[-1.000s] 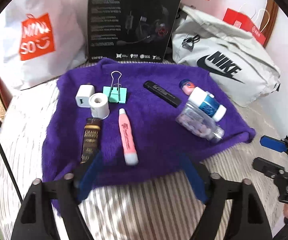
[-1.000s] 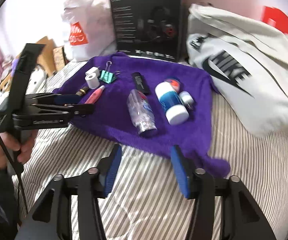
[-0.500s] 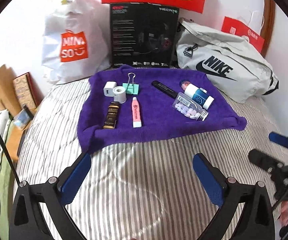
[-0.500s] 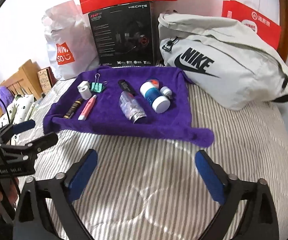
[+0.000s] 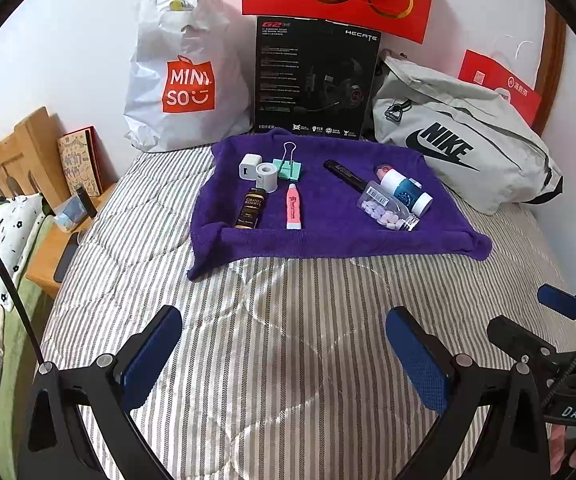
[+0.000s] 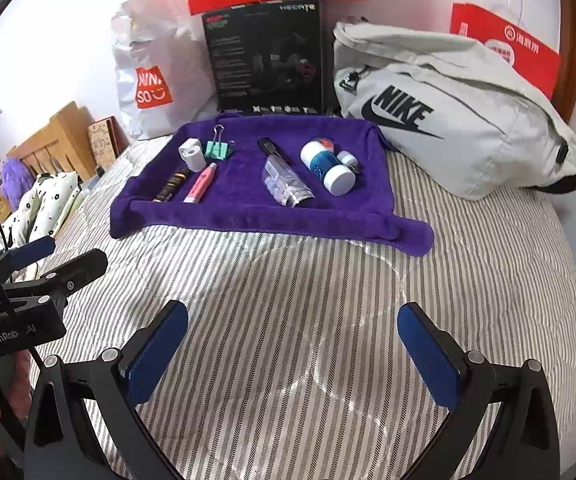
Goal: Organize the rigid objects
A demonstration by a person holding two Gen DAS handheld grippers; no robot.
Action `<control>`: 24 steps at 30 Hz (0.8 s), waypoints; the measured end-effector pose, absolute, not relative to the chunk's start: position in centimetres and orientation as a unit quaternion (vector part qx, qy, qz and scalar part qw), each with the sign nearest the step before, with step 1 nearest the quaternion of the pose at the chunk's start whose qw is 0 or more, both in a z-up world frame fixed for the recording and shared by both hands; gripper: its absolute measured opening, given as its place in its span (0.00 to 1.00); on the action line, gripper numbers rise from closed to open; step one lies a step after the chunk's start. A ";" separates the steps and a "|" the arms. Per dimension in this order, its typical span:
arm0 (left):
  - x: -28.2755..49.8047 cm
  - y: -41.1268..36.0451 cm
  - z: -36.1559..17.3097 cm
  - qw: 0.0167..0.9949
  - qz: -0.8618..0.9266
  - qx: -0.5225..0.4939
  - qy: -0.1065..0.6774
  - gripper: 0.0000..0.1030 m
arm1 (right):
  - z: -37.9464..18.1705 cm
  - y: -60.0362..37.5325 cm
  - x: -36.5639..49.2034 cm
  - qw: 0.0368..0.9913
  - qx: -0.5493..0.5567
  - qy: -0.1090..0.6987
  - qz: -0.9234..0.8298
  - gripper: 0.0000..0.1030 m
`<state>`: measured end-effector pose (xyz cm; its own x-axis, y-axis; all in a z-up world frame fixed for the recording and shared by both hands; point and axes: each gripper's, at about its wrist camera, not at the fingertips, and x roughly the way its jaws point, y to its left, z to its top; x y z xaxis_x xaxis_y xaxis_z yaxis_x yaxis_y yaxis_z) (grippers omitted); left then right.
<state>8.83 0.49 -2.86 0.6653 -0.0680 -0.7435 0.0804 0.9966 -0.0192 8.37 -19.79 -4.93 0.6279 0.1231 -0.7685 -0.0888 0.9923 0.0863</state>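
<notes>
Both the left gripper (image 5: 283,356) and the right gripper (image 6: 294,354) stand spread wide and empty over the striped bedspread (image 5: 288,320), well short of the purple towel (image 5: 328,236); a second ago they were closer to it and narrower. On the towel lie a "GRAND RESERVE" tube (image 5: 252,208), a pink tube (image 5: 294,212) and a pill bottle (image 5: 388,210). Behind it stand a "MINISO" bag (image 5: 183,80), a "HECATE" box (image 5: 316,80) and a "NIKE" bag (image 5: 460,140).

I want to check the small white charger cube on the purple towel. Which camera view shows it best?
The left wrist view shows the white charger cube best: its port face and top are clear, left of the white roll. In the right wrist view the roll mostly hides it, so I cannot pick it out there.
</notes>
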 end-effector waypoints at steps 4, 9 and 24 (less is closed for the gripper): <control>8.4 0.5 -2.6 0.913 -0.044 0.001 0.405 1.00 | -5.0 -20.0 8.0 0.901 0.025 0.431 0.052 1.00; 8.3 -0.1 -2.6 0.912 -0.050 0.006 0.406 1.00 | -5.2 -20.5 7.6 0.900 0.027 0.433 0.049 1.00; 8.2 -0.6 -2.9 0.908 -0.062 0.011 0.414 1.00 | -5.3 -21.8 7.2 0.897 0.032 0.439 0.034 1.00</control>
